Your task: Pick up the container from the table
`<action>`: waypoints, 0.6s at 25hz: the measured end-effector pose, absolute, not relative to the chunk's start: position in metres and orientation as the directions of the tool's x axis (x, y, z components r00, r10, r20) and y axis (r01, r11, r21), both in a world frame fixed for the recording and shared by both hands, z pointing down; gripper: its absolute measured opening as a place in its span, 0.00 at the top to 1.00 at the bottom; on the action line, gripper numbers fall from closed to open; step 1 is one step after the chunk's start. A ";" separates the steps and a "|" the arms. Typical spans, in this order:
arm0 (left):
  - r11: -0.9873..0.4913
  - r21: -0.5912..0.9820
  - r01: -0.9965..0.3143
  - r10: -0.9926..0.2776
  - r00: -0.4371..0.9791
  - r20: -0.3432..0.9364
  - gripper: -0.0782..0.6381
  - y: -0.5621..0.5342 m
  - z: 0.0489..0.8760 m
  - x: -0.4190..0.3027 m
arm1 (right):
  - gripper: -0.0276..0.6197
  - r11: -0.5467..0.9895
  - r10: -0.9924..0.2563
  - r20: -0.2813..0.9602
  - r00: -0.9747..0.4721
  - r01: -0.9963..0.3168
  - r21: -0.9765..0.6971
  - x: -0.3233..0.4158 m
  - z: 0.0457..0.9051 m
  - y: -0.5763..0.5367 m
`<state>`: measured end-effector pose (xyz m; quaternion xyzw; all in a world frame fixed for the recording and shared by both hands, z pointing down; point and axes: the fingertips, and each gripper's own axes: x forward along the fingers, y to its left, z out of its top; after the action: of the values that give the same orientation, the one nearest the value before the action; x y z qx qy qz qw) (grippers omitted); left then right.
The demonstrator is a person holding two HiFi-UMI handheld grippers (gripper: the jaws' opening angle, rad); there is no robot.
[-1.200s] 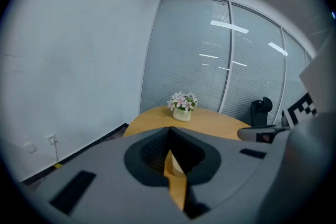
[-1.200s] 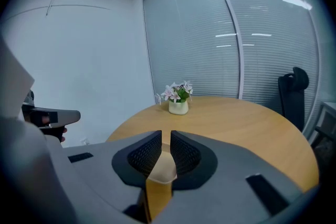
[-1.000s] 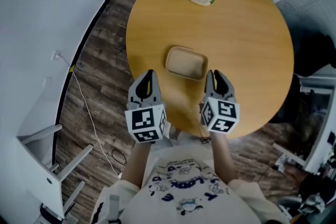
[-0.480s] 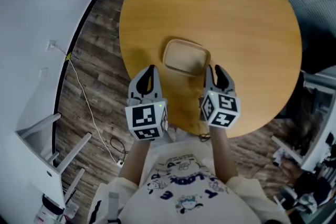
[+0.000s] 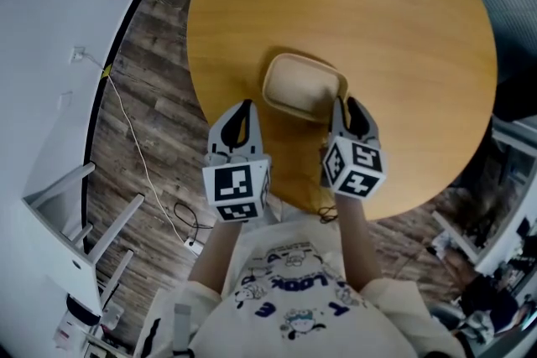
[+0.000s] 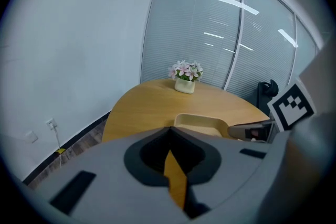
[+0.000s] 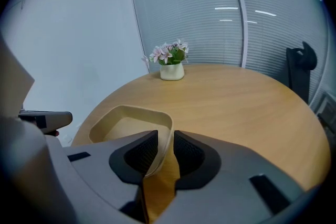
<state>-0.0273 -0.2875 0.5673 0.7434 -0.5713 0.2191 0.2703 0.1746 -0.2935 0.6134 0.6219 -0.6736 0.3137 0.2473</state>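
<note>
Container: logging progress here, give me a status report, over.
Left gripper shut, empty. Right gripper astride container rim, not clamped. Container on table. Nothing in the way.

Person's wearing white short-slv tee [image 5: 289,289] w/ blue cartoon print & lettering across chest. Left gripper [image 5: 242,105] is showing grey shell, black inner pads, plus white cube [image 5: 236,190] w/ black sq markers. Right gripper [image 5: 346,103] is showing same grey/black build, own marker cube [image 5: 354,168].
</note>
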 end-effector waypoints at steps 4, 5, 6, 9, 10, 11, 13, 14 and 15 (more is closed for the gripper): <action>-0.188 0.149 -0.971 -0.720 0.240 0.652 0.89 -0.289 0.578 -0.030 | 0.83 0.008 -0.665 0.741 -0.095 -0.993 -0.121 0.177 0.625 -0.295; -0.184 0.149 -0.972 -0.718 0.236 0.655 0.89 -0.289 0.580 -0.031 | 0.84 0.006 -0.661 0.744 -0.096 -0.992 -0.123 0.177 0.628 -0.296; -0.180 0.149 -0.972 -0.715 0.234 0.659 0.89 -0.289 0.582 -0.032 | 0.84 0.004 -0.657 0.748 -0.097 -0.992 -0.125 0.178 0.630 -0.297; -0.171 0.145 -0.974 -0.709 0.224 0.669 0.89 -0.287 0.588 -0.034 | 0.84 0.004 -0.646 0.757 -0.103 -0.991 -0.132 0.177 0.637 -0.297; -0.169 0.143 -0.975 -0.707 0.221 0.672 0.89 -0.287 0.589 -0.035 | 0.84 0.006 -0.644 0.758 -0.105 -0.991 -0.132 0.177 0.638 -0.298; -0.166 0.142 -0.976 -0.705 0.218 0.675 0.89 -0.286 0.591 -0.035 | 0.86 0.005 -0.644 0.758 -0.104 -0.991 -0.131 0.176 0.639 -0.299; -0.159 0.141 -0.977 -0.701 0.213 0.680 0.89 -0.284 0.594 -0.036 | 0.89 -0.004 -0.647 0.756 -0.099 -0.991 -0.133 0.175 0.641 -0.301; -0.156 0.142 -0.978 -0.701 0.211 0.682 0.89 -0.284 0.595 -0.036 | 0.90 -0.011 -0.649 0.754 -0.097 -0.990 -0.138 0.175 0.642 -0.302; -0.152 0.143 -0.978 -0.700 0.209 0.683 0.89 -0.283 0.596 -0.036 | 0.90 -0.017 -0.652 0.752 -0.097 -0.990 -0.143 0.175 0.643 -0.303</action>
<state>-0.0365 -0.2831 0.5956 0.7206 -0.5823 0.2380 0.2915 0.1753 -0.3027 0.6430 0.6252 -0.6563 0.3433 0.2461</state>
